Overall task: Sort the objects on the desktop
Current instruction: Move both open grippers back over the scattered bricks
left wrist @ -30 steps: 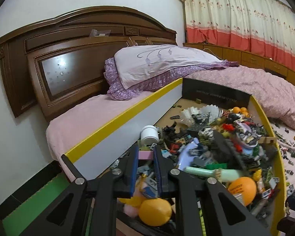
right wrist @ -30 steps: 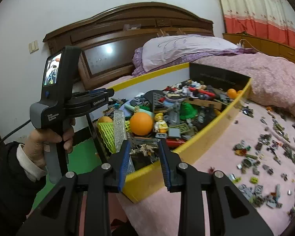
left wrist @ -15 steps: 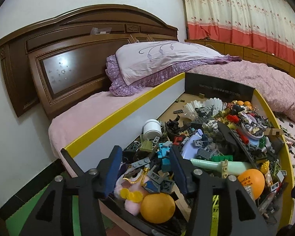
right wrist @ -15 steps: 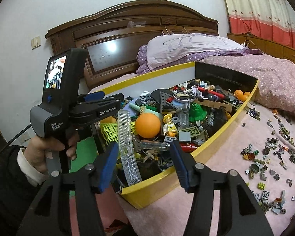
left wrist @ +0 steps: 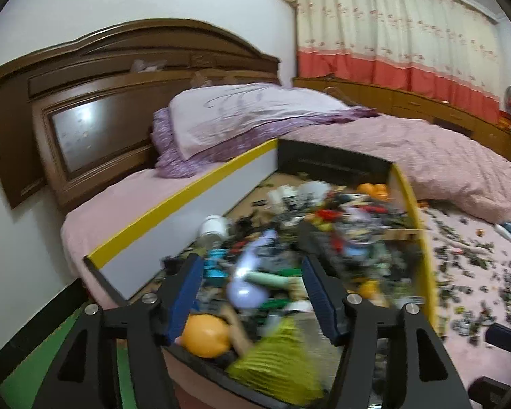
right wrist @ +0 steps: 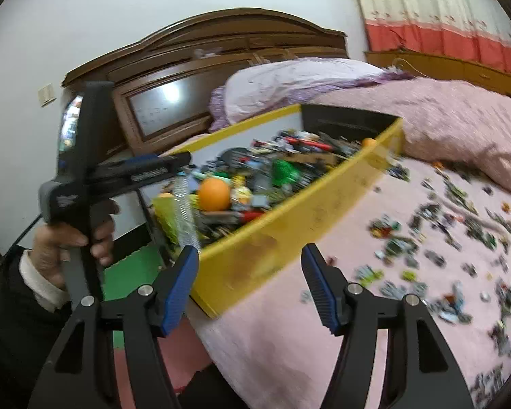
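Box (right wrist: 289, 235) with yellow walls lies on the bed (right wrist: 289, 323), packed with a blurred heap of toy bricks (left wrist: 351, 235) and odd bits. An orange ball (left wrist: 206, 335) and a yellow-green mesh piece (left wrist: 276, 358) sit at its near end, a white jar (left wrist: 214, 225) by the left wall. The left hand-held gripper (left wrist: 252, 301) hangs over that near end, jaws wide apart and holding nothing. The right hand-held gripper (right wrist: 250, 289) is just outside the box's near corner, over the pink sheet, jaws likewise spread and bare. More loose pieces (right wrist: 460, 238) are scattered across the sheet right of the box. In the right wrist view a hand (right wrist: 71, 242) grips the left tool's handle. A purple pillow (left wrist: 248, 116) rests against the headboard (left wrist: 85, 109).
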`<state>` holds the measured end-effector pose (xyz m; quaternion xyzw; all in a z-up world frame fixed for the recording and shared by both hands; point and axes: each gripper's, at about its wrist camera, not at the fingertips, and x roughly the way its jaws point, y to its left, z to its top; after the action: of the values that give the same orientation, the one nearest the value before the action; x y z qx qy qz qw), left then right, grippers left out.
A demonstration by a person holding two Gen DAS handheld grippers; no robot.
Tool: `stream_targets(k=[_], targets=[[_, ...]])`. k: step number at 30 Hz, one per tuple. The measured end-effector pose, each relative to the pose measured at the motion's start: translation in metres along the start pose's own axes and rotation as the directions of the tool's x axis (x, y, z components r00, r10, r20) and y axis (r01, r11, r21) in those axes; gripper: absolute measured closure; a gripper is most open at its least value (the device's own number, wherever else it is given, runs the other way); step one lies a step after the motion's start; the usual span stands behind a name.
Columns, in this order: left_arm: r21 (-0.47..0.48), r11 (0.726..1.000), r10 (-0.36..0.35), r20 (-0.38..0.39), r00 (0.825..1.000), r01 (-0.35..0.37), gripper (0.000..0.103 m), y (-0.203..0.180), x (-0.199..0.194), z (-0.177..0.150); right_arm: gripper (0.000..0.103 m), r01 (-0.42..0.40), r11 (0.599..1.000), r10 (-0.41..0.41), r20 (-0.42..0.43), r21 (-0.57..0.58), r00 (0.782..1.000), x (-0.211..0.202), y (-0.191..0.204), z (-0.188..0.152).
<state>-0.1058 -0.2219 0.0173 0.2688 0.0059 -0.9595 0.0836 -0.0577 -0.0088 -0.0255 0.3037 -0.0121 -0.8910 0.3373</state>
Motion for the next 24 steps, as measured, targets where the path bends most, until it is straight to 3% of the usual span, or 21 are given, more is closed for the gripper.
stream_targets(k=[9, 18, 24], targets=[[0.085, 0.982, -0.172, 0.028, 0.985, 0.169, 0.038, -0.077, -0.033, -0.001, 0.038, 0.148, 0.985, -0.146, -0.027, 0.086, 0.989, -0.041, -0.058, -0.034], [0.14, 0.929, -0.338, -0.059, 0.939, 0.343, 0.038, -0.161, -0.031, -0.021, 0.037, 0.258, 0.947, -0.252, -0.057, 0.194, 0.966, -0.073, -0.112, -0.063], [0.121, 0.897, -0.408, -0.143, 0.902, 0.425, 0.038, -0.21, -0.002, -0.031, 0.037, 0.3, 0.935, -0.292, -0.069, 0.191, 0.954, -0.081, -0.124, -0.078]])
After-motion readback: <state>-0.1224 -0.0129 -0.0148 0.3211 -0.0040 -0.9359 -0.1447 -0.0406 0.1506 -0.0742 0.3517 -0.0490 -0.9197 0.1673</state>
